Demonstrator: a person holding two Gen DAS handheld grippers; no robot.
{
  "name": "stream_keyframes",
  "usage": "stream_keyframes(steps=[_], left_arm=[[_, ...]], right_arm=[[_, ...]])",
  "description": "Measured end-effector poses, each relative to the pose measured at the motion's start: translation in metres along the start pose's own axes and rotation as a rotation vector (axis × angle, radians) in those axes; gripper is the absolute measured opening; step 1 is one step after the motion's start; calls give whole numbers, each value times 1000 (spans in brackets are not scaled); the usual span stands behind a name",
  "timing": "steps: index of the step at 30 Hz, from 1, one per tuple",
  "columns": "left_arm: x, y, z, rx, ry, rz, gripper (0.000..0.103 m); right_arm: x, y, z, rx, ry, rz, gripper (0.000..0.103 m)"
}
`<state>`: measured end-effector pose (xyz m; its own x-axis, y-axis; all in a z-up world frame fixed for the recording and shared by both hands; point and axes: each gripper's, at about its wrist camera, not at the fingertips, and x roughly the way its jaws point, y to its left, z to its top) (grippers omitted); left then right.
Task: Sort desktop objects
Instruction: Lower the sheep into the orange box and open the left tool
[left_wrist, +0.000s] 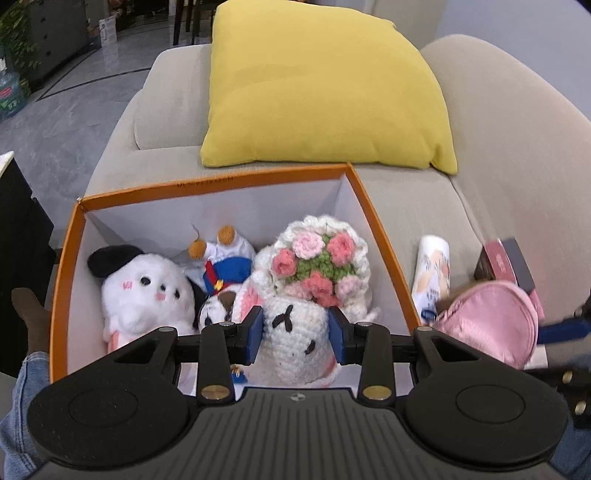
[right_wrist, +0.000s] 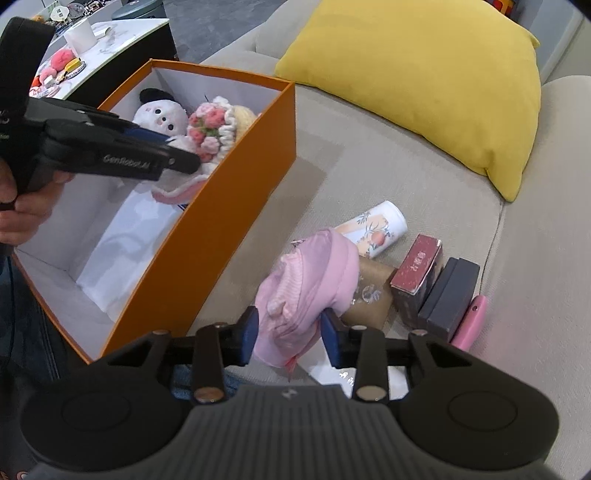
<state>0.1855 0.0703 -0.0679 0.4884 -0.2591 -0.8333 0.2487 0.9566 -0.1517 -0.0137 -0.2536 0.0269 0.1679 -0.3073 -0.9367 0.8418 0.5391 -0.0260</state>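
Left gripper (left_wrist: 295, 338) clamped on crochet toy (left_wrist: 295, 343) over box (left_wrist: 384, 243); right gripper (right_wrist: 289, 338) parted around pink pouch (right_wrist: 310, 280).

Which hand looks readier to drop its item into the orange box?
Left: its tool already holds the white knitted toy over the box. The right tool is outside, at the pink pouch.

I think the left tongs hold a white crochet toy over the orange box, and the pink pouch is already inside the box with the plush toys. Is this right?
Not quite. The pink pouch is not in the orange box; it lies on the sofa beside the box, between the right tongs, as the right wrist view shows. The left tongs do hold the white crochet toy over the box.
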Motion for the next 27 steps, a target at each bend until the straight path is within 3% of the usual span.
stream_keyframes(steps=[2, 6, 13, 15, 17, 20, 23, 27], left_arm=[[3, 0, 3, -13, 1, -4, 42], [11, 0, 1, -28, 17, -21, 42], [13, 5, 4, -89, 55, -66, 46], [9, 8, 5, -94, 52, -113, 47], [6, 13, 4, -100, 56, -172, 54], [-3, 19, 0, -96, 30, -198, 54], [-14, 27, -6, -95, 2, -206, 54], [-18, 30, -13, -50, -28, -121, 54]], right_arm=[[3, -4, 2, 18, 12, 23, 39], [10, -7, 1, 45, 45, 82, 26], [11, 3, -4, 9, 68, 95, 26], [10, 4, -3, 4, 68, 97, 26], [8, 4, -3, 16, 64, 96, 26], [4, 2, -2, 23, 50, 92, 26], [0, -1, -2, 32, 39, 81, 32], [-2, -6, -1, 34, 17, 47, 44]])
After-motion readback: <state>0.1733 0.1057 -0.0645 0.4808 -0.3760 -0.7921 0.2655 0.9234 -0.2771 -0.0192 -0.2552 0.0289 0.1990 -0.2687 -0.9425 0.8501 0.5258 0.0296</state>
